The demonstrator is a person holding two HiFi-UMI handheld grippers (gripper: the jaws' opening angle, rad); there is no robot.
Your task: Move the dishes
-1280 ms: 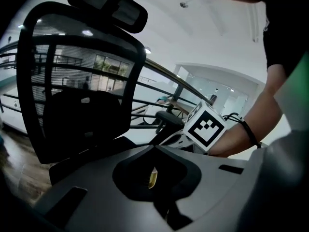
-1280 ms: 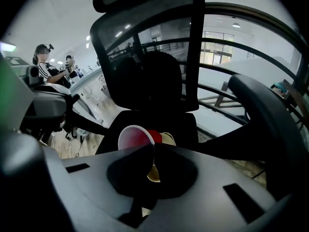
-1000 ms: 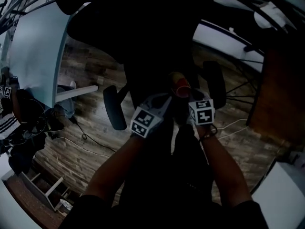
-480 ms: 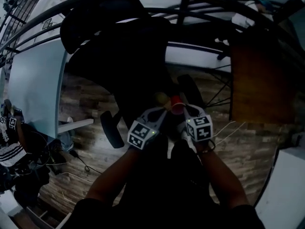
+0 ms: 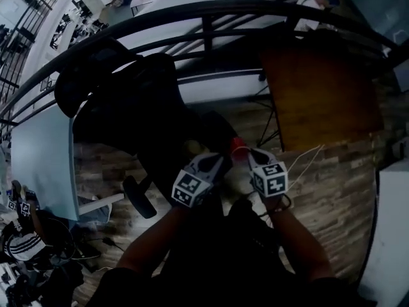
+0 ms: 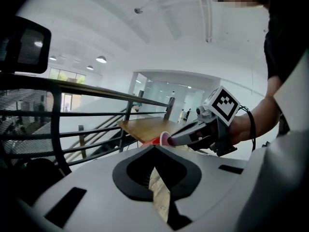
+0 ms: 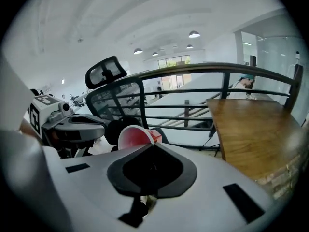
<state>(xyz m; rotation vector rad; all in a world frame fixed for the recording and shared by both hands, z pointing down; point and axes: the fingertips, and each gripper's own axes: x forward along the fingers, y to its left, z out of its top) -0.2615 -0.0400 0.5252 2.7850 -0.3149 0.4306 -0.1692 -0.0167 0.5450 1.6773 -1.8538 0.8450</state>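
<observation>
Red cup [image 5: 238, 147] is held up in the air at the right gripper [image 5: 246, 152] tips in the head view, just beside the left gripper [image 5: 216, 160], which carries a tan scrap [image 5: 192, 147]. Left gripper view: jaws pressed together on that thin scrap. Right gripper view: jaws nearly closed, pinching the cup's wall.

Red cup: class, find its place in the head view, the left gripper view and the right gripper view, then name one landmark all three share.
Head view: the red cup is just above centre, at the tip of the right gripper.
Left gripper view: it is near centre, in front of the wooden table.
Right gripper view: it is left of centre, just above the jaws.
Shared landmark: the wooden table.
</observation>
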